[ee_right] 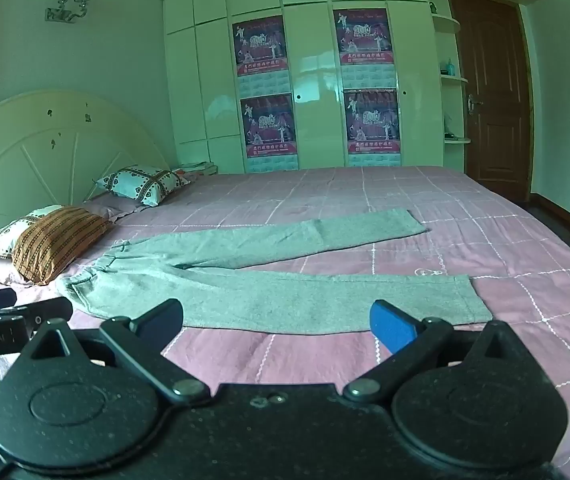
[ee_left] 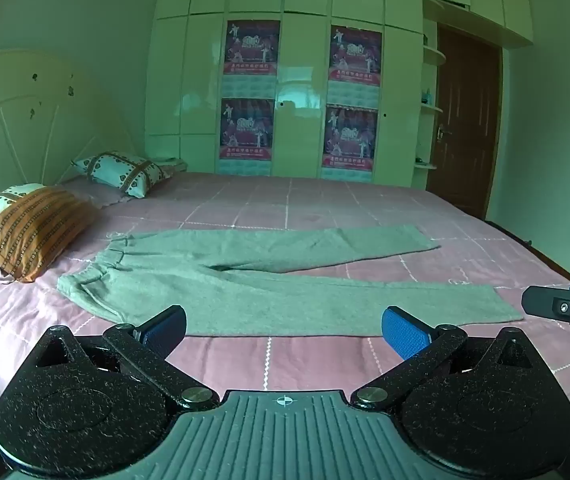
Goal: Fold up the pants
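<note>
The gray pants (ee_left: 285, 280) lie flat on the pink bed (ee_left: 325, 360), waist near the pillow (ee_left: 37, 232), and they look soft and light, so the wide-open, empty left gripper (ee_left: 284, 330) and right gripper (ee_right: 277, 320) should pinch waist and cuffs.

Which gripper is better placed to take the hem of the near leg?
Probably the right gripper: open, nearer the near leg's hem of the pants. The left gripper is open nearer the waist.

Bare bedspread (ee_left: 285, 360) before pants (ee_left: 269, 300)
</note>
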Action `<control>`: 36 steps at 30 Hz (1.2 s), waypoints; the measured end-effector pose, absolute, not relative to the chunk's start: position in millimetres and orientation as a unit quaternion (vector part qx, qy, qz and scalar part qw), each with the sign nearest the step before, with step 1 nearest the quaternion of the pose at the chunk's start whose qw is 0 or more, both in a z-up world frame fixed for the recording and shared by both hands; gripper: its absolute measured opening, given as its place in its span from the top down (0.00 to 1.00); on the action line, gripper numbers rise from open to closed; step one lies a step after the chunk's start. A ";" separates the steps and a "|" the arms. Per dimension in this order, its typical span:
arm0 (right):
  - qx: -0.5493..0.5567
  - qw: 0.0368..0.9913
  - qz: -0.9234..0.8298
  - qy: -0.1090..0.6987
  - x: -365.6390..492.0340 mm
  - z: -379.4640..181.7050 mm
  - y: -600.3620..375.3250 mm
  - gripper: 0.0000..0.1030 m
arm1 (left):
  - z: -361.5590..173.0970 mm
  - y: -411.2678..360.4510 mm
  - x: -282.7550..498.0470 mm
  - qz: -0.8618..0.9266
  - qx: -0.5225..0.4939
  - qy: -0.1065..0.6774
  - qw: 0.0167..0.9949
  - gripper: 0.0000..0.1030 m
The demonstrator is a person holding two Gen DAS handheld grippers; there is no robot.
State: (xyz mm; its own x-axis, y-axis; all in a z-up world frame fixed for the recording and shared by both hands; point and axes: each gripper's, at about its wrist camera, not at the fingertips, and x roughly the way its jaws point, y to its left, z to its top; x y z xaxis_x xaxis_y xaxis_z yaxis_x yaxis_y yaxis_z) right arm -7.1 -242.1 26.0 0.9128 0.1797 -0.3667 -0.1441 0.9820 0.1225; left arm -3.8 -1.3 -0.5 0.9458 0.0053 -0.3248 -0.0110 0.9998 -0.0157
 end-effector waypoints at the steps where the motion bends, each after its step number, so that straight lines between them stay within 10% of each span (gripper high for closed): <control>1: 0.046 0.977 0.083 0.192 -6.9 25.9 -242.3 0.08 | -0.5 -2.1 -5.7 0.004 -0.008 0.166 0.986 0.00; 36: 0.033 0.978 0.082 0.190 -7.3 23.0 -240.6 0.08 | 4.4 -3.7 -3.6 0.003 -0.023 0.190 0.981 0.00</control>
State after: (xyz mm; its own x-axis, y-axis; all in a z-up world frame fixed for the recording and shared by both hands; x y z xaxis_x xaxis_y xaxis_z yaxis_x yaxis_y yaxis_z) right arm -7.3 -240.6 23.0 0.9148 0.1720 -0.3654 -0.1469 0.9845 0.0956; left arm -3.6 -3.7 4.4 0.9276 -0.0027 -0.3735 -0.0146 0.9990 -0.0433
